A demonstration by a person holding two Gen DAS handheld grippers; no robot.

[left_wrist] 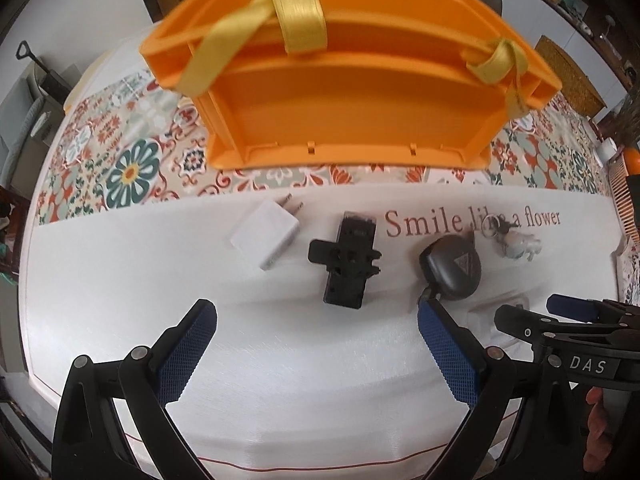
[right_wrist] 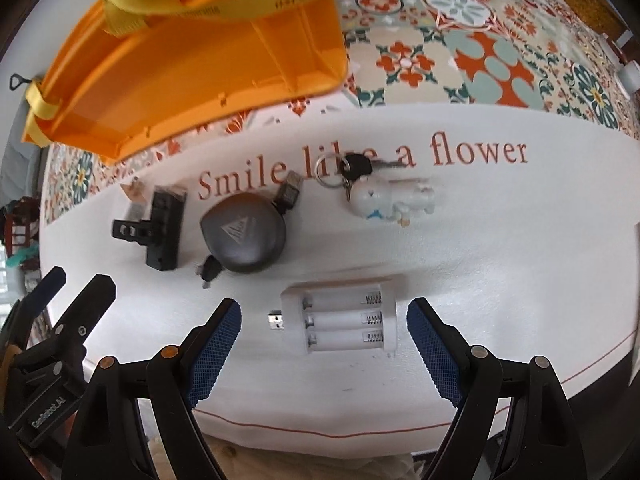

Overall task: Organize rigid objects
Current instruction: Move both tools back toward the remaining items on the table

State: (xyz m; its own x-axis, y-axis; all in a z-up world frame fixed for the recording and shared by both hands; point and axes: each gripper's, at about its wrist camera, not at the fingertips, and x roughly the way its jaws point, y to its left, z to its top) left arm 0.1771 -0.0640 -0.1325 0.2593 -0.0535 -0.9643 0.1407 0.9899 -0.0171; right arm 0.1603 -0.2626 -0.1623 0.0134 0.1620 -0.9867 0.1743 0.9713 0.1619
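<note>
White tabletop point(right_wrist: 500, 260), orange organizer point(right_wrist: 192, 64) far ahead. Right gripper point(right_wrist: 324, 322) jaws spread, empty, straddling battery holder point(right_wrist: 344, 320): light, stiff, smooth plastic; grip long sides. Left gripper point(left_wrist: 316, 320) jaws released, before black clip point(left_wrist: 348, 260).

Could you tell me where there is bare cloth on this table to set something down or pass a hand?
Free: white cloth between the left gripper and the charger; also right of the astronaut keychain, below the printed lettering. Crowded: phone clip, cable reel, keychain and battery holder sit close together.
</note>
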